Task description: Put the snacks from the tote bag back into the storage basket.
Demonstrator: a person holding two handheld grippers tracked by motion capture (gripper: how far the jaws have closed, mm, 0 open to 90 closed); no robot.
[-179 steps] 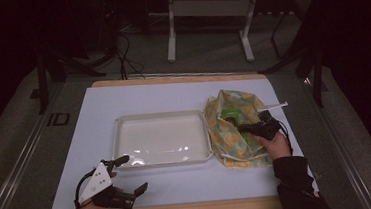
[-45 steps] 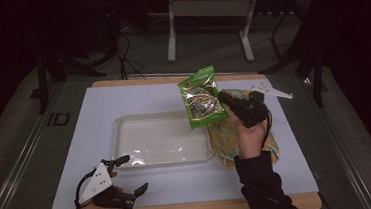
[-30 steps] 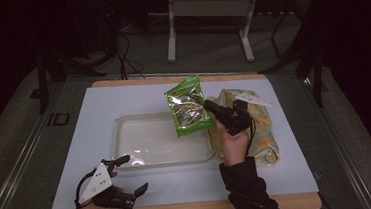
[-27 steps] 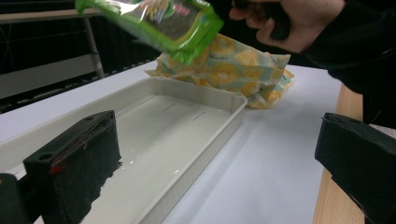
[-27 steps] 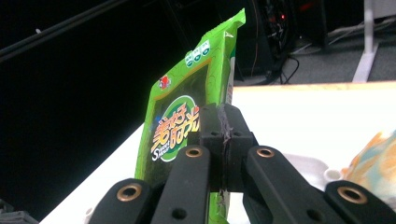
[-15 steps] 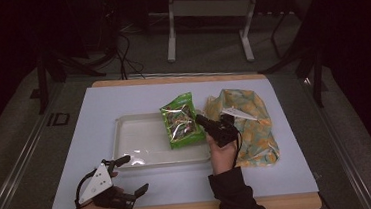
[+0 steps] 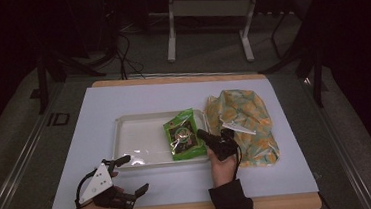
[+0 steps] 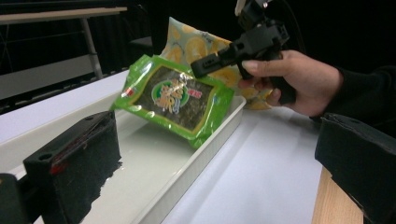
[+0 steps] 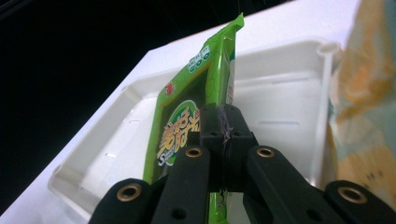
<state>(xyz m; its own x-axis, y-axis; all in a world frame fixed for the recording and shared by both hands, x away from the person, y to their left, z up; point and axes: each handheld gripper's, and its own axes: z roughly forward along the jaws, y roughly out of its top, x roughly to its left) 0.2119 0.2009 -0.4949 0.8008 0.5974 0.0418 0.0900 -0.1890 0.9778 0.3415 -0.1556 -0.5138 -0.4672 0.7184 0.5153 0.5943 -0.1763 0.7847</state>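
Presently, the right gripper (image 7: 207, 137) is clamped on the edge of a green snack packet (image 7: 183, 134), its jaws pressed together on the packet in the right gripper view. The packet hangs tilted over the right end of the white tray (image 7: 137, 138), its lower corner at the tray's near-right rim. A yellow-patterned bag (image 7: 247, 119) lies just right of the tray. The left gripper (image 7: 129, 176) rests near the tray's front-left corner, jaws wide apart, holding nothing.
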